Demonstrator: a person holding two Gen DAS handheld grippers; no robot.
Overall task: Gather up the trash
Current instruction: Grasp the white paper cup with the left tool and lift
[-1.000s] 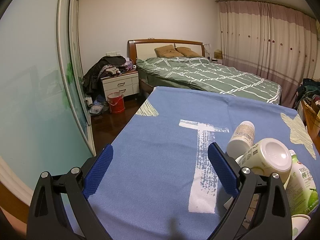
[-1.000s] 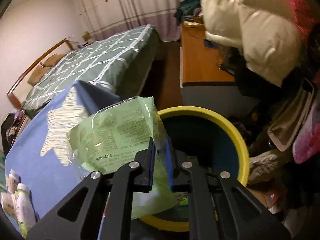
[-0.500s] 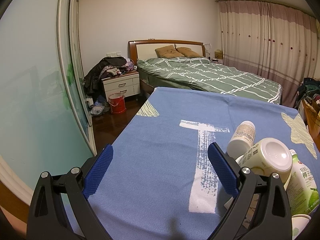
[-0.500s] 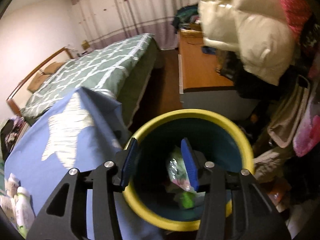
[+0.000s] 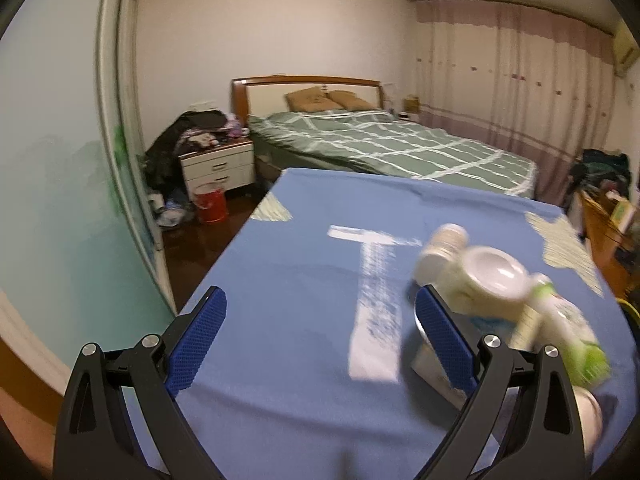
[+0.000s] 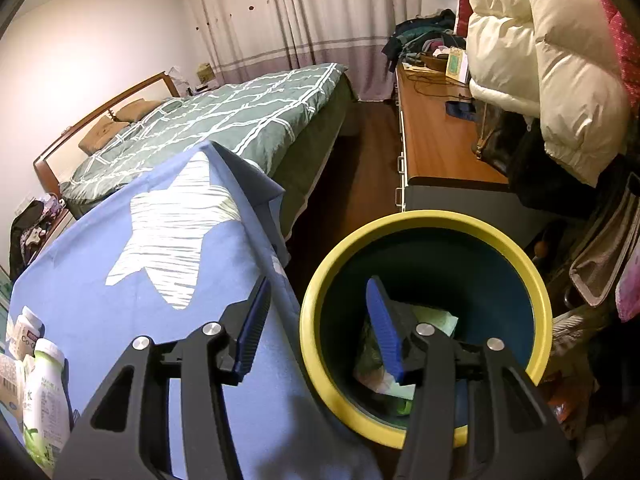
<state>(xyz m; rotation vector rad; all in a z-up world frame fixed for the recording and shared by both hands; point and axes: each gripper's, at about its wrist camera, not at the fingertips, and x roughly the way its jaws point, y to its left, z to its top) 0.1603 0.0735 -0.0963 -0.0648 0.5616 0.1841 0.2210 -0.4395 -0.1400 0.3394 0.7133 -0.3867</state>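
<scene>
Blue-padded and spread wide on nothing, the left tool [image 5: 318, 334] sits nearest the bottles [image 5: 492, 292] lying just to its right on the counter [image 5: 288, 280]; the right tool [image 6: 316, 322], its jaws having just been opening, hangs empty over the yellow-rimmed bin [image 6: 432, 222].

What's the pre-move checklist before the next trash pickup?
1. Right claw empty: ok, jaws have just been opening, nothing between them.
2. Green wrapper inside the yellow-rimmed bin: ok.
3. Left claw open and empty: ok.
4. Trash left on the blue cloth: not ok, bottles remain beside the left claw.
5. Bottle positions clear in the left wrist view: not ok, blurred.
6. Bin has room: ok, only the bottom is covered.
</scene>
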